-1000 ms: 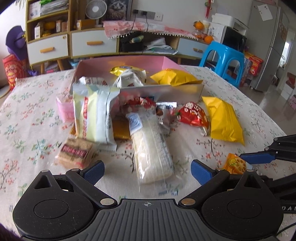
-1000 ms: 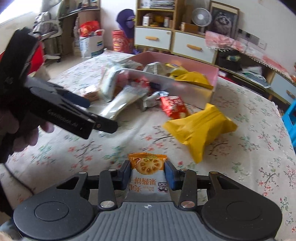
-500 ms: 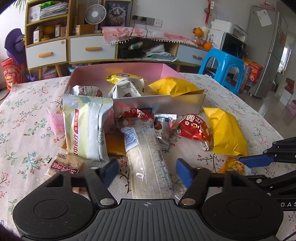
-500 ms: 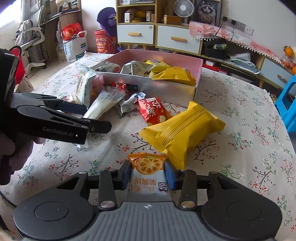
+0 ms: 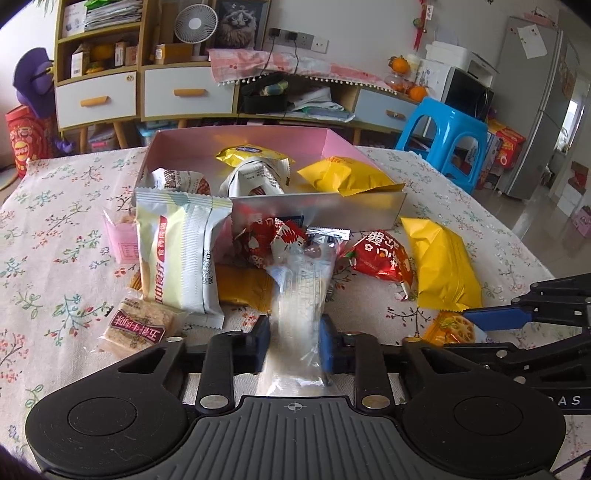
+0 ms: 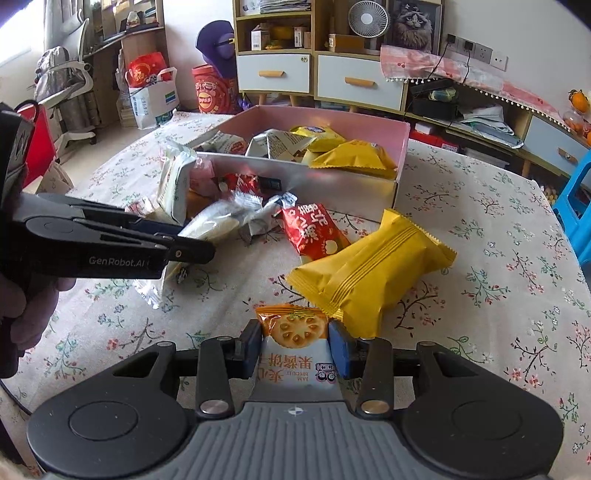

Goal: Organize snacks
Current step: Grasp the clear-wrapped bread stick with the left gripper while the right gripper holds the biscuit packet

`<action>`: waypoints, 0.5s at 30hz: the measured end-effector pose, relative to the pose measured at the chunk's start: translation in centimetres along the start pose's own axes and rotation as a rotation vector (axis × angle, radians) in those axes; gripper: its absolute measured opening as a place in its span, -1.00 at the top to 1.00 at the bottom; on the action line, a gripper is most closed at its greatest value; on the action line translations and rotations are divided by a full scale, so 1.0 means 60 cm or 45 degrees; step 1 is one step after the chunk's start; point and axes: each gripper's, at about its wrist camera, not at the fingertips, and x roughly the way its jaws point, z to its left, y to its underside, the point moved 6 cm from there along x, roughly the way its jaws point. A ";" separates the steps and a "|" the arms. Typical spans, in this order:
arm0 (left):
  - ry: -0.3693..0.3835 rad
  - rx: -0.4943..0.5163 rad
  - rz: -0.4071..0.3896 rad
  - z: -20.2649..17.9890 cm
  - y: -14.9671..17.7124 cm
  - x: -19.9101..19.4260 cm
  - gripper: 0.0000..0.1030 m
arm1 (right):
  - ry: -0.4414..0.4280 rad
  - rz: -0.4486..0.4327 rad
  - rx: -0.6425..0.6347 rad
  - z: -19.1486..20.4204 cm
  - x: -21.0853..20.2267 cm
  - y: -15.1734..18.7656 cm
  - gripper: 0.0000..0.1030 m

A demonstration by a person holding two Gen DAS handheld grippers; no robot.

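Reading "JAM BISCUIT" on right tongs' (image 6: pixel 291 349) packet (image 6: pixel 293 347)

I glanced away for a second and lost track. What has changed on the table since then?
The left gripper has been closing its wide-open jaws around the long clear-wrapped snack, and its pads now press the wrapper. The right gripper still holds the jam biscuit packet. The pink box and loose snacks stayed put.

A: What's behind the table?
B: A fan (image 5: pixel 195 25) and cat picture (image 5: pixel 236 23) on the shelves, white drawers (image 5: pixel 96 99) below

A: And right?
B: A blue stool (image 5: pixel 445 138), a fridge (image 5: pixel 532 107), oranges (image 5: pixel 399 63)
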 end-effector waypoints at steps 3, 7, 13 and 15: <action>-0.006 -0.017 0.008 0.004 0.001 -0.008 0.61 | -0.007 -0.006 0.004 0.003 -0.002 -0.002 0.43; -0.006 -0.028 0.008 0.008 0.003 -0.017 0.65 | -0.016 -0.012 0.000 0.009 -0.005 -0.005 0.43; -0.021 -0.025 -0.006 0.012 0.006 -0.032 0.68 | -0.043 -0.040 0.010 0.018 -0.014 -0.016 0.43; -0.027 -0.025 -0.013 0.014 0.006 -0.037 0.69 | -0.045 -0.054 0.005 0.021 -0.017 -0.021 0.43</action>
